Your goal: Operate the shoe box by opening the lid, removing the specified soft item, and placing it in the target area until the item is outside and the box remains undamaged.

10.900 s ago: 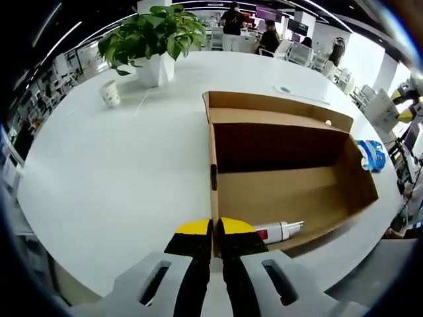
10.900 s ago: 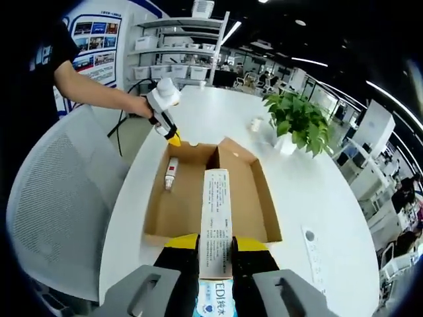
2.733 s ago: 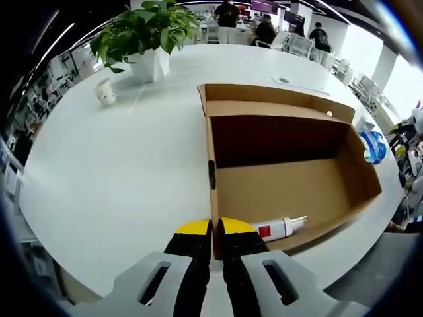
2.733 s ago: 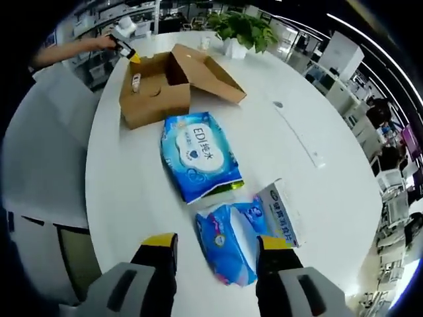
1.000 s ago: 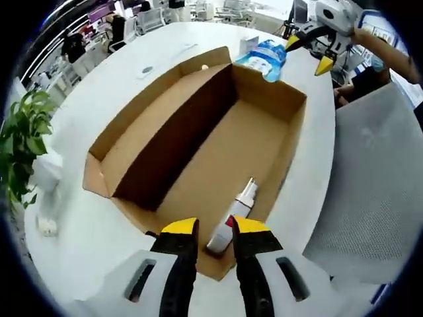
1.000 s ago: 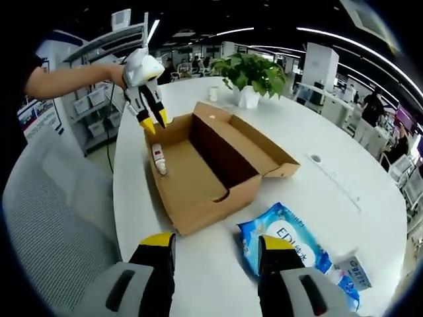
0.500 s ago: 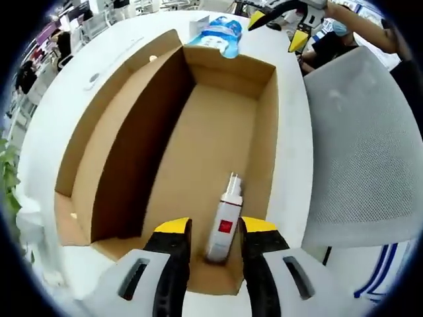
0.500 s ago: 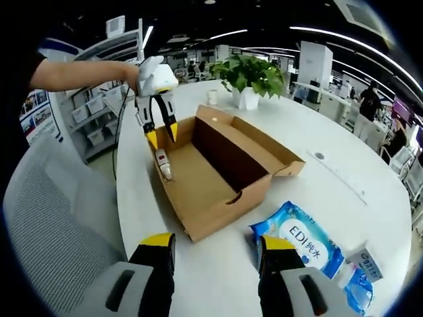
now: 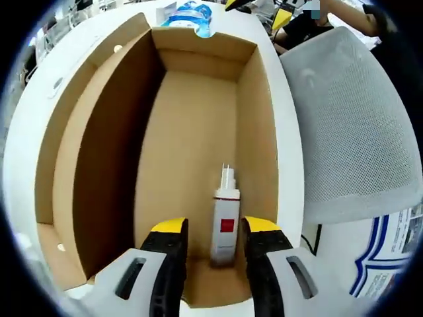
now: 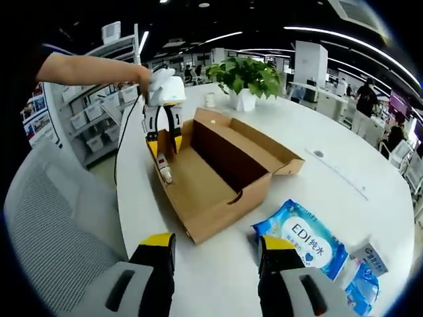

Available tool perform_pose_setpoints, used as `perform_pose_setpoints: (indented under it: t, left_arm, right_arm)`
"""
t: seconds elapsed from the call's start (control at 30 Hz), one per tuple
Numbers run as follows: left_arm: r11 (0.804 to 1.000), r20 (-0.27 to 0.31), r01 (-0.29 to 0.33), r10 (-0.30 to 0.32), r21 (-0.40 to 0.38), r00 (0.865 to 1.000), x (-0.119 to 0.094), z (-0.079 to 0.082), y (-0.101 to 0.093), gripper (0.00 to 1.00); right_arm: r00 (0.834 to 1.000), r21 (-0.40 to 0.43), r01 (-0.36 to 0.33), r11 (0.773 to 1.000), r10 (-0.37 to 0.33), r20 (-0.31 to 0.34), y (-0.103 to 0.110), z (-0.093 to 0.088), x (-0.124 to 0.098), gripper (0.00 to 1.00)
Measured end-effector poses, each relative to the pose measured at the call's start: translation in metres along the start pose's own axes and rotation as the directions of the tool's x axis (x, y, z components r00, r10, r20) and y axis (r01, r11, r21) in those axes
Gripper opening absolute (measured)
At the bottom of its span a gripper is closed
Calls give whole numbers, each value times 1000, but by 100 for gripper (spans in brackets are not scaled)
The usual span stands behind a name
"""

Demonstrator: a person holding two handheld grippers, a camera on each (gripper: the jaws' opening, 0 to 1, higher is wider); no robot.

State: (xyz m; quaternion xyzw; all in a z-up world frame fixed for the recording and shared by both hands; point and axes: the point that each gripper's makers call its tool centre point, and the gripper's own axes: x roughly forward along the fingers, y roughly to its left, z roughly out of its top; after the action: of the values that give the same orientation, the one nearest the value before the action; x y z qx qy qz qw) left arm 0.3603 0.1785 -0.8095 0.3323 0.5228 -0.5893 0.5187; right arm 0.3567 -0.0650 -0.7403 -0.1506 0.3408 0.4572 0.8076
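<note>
table: white, box set on it, well ahead of right gripper
box: lid already open; left gripper hung over its near end
wipes pack: blue, outside box, just ahead-right of right gripper
bottle: flat on box floor, directly between left jaws; long axis along jaw line, nozzle pointing away
left gripper: spread wide, nothing gripped; nearer to bottle
right gripper: spread wide, nothing held, well apart from box

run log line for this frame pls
left gripper: open, jaws straddling bottle in shoe box | right gripper: open, empty, above table | wipes pack: out, on table
</note>
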Motion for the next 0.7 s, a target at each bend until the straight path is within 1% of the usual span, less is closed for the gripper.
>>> perform_pose_setpoints:
  t: [0.17,0.27,0.4,0.47,0.6,0.63,0.7]
  left_arm:
    - [999,-20,37,-36,24,999,8,0,-1,36]
    - [998,-52,44,-41,48,998,14,-5,1,36]
    - [998,-53,49,-46,46,998,17,-4,1,35]
    - [998,-51,45,-42,52,998,19,-4,2,36]
    - [999,-50,28,-26,40,998,23,-4,5,36]
    - [999,-49,14,-12,39,999,25,-5,7,35]
    - [999,-51,-9,11,41,999,28,-6,10,28]
  right_arm:
    - [1000,19,-1,1000,1,9,0,0,2,49]
    - [1000,37,5,999,-6,18,-2,1,2,49]
    - [1000,45,4,999,-5,17,-2,-1,3,49]
    - [1000,48,5,999,-6,16,-3,-2,3,49]
    - [1000,54,8,998,-9,21,-4,-1,5,49]
    - [1000,57,7,998,-9,24,-4,0,5,49]
    - [1000,59,6,998,-7,26,-3,0,6,49]
